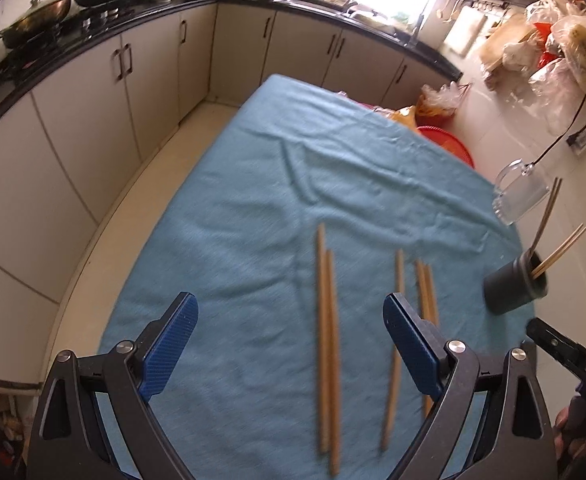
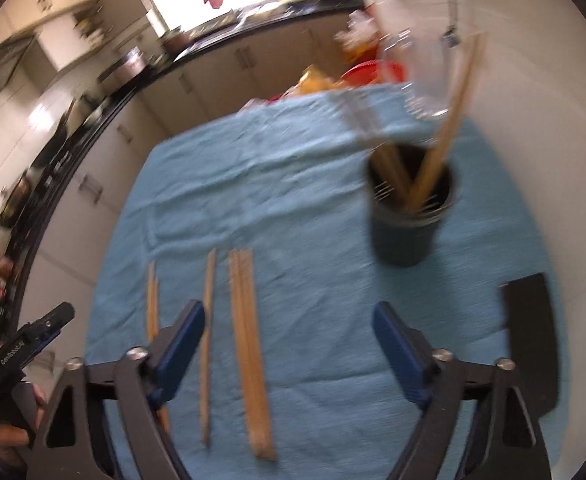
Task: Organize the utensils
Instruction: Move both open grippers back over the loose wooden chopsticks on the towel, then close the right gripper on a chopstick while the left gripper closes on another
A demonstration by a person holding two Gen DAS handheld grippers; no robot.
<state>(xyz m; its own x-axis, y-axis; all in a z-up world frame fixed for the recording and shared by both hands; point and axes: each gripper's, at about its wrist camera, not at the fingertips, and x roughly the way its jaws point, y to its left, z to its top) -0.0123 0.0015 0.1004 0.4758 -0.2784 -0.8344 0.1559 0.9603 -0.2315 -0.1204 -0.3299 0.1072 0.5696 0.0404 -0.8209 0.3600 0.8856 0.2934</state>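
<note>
Both hand-held grippers are catalogued with jaws spread wide and nothing between the blue pads: left gripper, right gripper, each held above a blue cloth on the table. Loose wooden chopsticks are laid on the cloth: a pair between the left gripper's fingers, a single stick and a further pair to its right. A dark cup is stood far right on the cloth, with chopsticks upright inside. Writing is noted only on the left gripper's body as seen at the right wrist view's near left edge; it is too blurred to be read. A clear glass mug is shown sharply only in the left wrist view, as are the woks on the far counter. A black flat object at the near right is shown only in the right wrist view.
</note>
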